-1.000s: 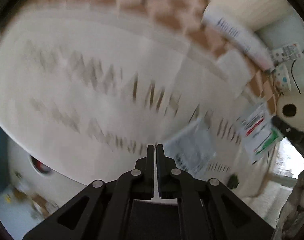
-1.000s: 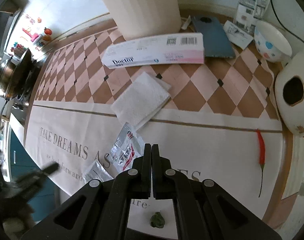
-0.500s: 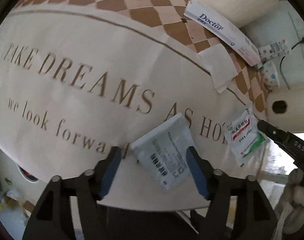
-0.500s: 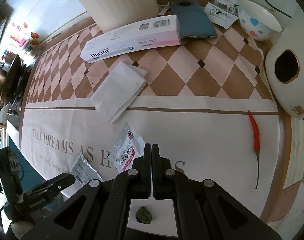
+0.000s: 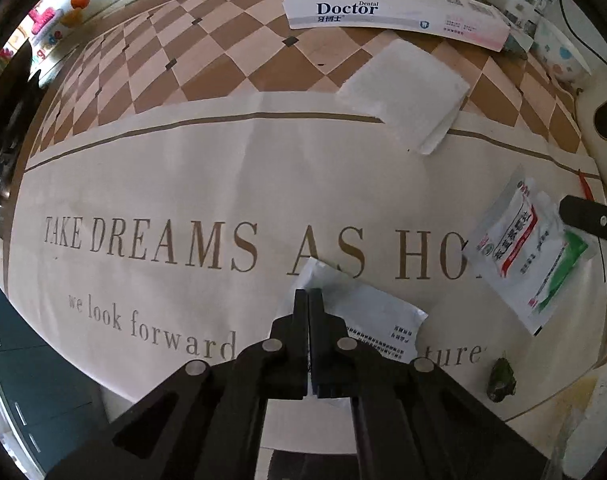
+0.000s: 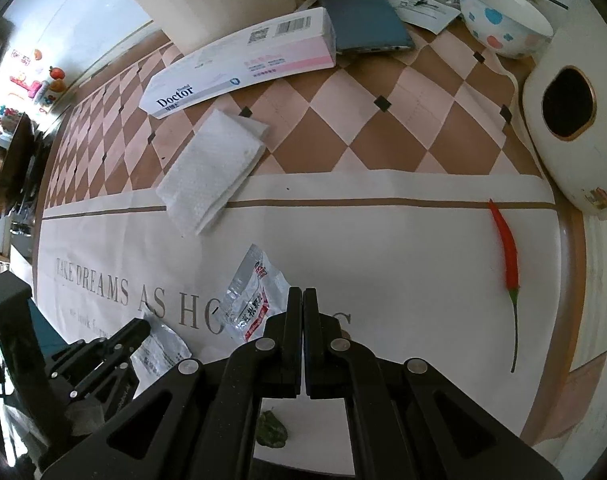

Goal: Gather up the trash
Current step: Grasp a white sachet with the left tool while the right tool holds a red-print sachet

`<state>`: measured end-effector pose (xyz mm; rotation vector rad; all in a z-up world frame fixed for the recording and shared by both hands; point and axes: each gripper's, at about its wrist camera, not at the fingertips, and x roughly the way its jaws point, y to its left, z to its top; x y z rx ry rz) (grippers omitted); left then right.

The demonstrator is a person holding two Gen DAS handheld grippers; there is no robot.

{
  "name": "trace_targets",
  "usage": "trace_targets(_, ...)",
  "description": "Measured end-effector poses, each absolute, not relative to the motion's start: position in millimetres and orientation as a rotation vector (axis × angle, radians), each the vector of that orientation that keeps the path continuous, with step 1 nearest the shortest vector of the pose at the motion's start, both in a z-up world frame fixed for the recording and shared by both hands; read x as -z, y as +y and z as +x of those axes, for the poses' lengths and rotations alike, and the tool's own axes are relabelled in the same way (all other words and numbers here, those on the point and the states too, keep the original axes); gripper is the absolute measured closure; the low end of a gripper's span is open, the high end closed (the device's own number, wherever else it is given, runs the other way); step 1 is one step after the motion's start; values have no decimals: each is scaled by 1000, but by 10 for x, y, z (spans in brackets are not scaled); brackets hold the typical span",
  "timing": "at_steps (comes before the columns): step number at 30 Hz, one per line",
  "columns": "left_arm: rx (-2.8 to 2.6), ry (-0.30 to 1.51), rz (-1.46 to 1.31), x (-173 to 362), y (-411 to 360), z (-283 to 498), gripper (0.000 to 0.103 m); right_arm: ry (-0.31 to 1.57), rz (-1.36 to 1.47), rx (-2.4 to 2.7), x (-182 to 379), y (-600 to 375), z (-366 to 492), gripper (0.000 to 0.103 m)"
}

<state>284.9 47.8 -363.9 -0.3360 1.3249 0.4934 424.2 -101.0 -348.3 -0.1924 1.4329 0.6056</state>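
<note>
Left gripper (image 5: 308, 296) sits low over the table's near edge, jaws pressed together, and the silver sachet (image 5: 367, 320) looks pinched at its near edge between them, the rest of the packet lying flat just beyond and right of the tips. Right gripper (image 6: 303, 294) hovers a little to the right, jaws fully together with nothing between them; a green scrap (image 6: 271, 434) lies on the cloth directly under its body. Just past its tips, slightly left, the clear red-and-green printed packet (image 6: 249, 294) lies crumpled on the lettering. Off to the right, well apart, a red chili (image 6: 507, 252) lies lengthwise, stem toward the near edge. The tablecloth (image 5: 183, 184) is cream with gold "TAKE DREAMS AS HO…" lettering, turning to brown-and-pink diamonds further back. On that seam, a folded white napkin (image 6: 211, 168). Behind it, the long Doctor toothpaste box (image 6: 239, 68), a dark blue phone (image 6: 363, 28), a spotted bowl (image 6: 503, 24), and the white appliance (image 6: 571, 120) at the far right
</note>
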Motion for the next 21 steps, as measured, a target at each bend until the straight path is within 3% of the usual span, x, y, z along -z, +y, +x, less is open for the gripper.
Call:
trace_targets(13, -556, 1117, -472, 2792, 1017, 2389, 103, 1375, -152, -649, 3206, -989, 4307, 103)
trace_targets(15, -507, 1135, -527, 2814, 1132, 2126, 103, 1372, -146, -659, 3179, -970, 4313, 103)
trace_targets(21, -421, 1303, -675, 3528, 1124, 1974, 101, 1377, -137, -674, 3189, -964, 4314, 103)
